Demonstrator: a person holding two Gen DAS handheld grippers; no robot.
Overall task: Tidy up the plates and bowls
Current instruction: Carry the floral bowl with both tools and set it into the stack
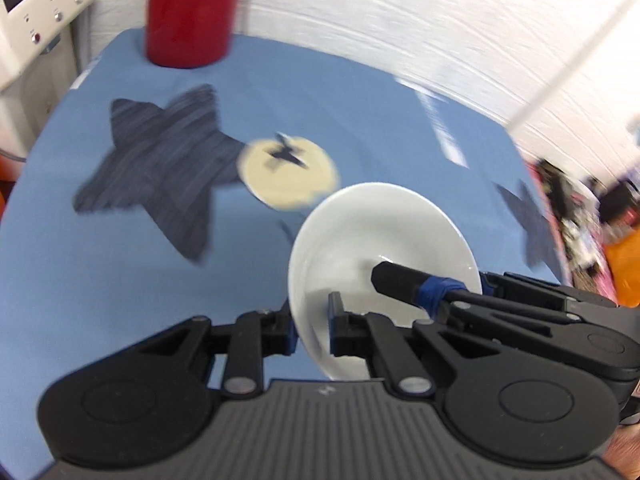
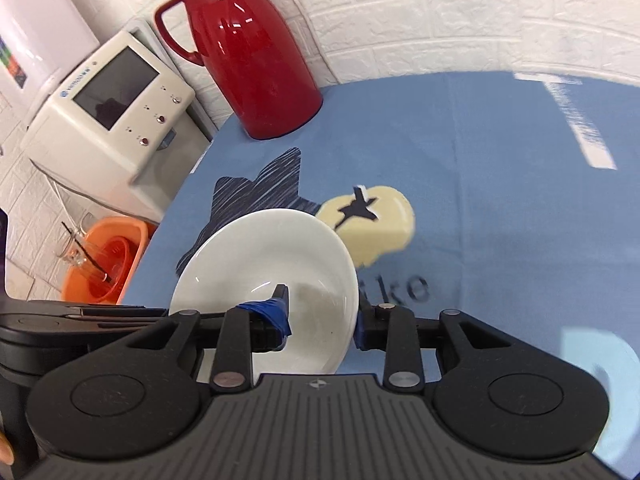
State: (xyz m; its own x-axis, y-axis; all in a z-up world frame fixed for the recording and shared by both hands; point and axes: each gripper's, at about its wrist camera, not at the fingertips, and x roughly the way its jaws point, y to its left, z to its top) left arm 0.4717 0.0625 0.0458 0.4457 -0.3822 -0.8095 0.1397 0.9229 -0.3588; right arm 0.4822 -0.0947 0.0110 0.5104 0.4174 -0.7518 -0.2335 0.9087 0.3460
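Note:
A white bowl point(image 1: 372, 240) is held tilted above the blue tablecloth point(image 1: 100, 280), gripped by both grippers at once. My left gripper point(image 1: 312, 322) is shut on its left rim, one finger outside and one inside. My right gripper point(image 2: 320, 312) is shut on the opposite rim of the same bowl point(image 2: 272, 256). The right gripper's black finger point(image 1: 404, 282) with blue tape shows inside the bowl in the left wrist view.
A red jug point(image 2: 248, 56) stands at the table's back left corner by the white brick wall. A white machine with a screen point(image 2: 108, 108) and an orange basin with a glass point(image 2: 104, 260) sit off the table's left edge. The tablecloth point(image 2: 500, 200) has star and moon prints.

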